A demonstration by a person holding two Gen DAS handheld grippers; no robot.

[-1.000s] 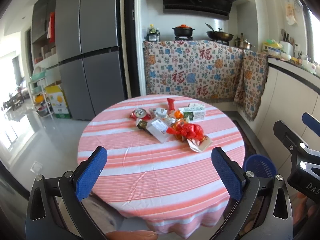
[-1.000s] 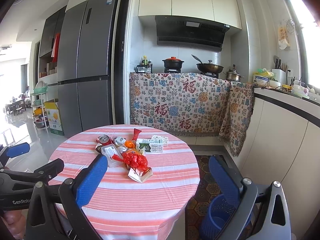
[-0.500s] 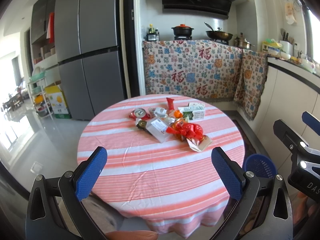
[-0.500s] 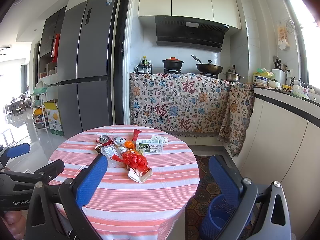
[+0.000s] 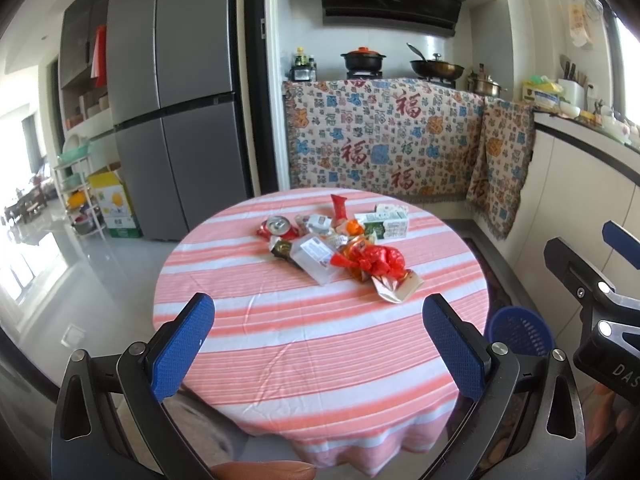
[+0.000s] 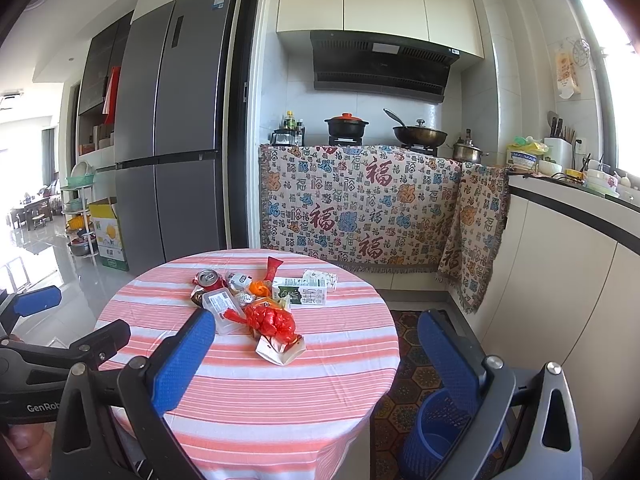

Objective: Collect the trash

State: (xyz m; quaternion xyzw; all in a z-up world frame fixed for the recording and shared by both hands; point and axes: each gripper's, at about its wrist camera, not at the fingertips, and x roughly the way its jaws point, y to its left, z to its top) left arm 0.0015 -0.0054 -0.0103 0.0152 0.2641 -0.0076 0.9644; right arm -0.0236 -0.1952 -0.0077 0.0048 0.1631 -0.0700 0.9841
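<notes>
kitchen with striped round table (image 5: pixel 320 344) bearing trash pile (image 5: pixel 340 248).

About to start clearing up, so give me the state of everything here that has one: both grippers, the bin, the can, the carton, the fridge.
left gripper: open, holding nothing
right gripper: open, holding nothing
blue bin: upright on the floor, looks empty
soda can: crushed, lying on the table
green and white carton: on its side
fridge: doors shut
</notes>
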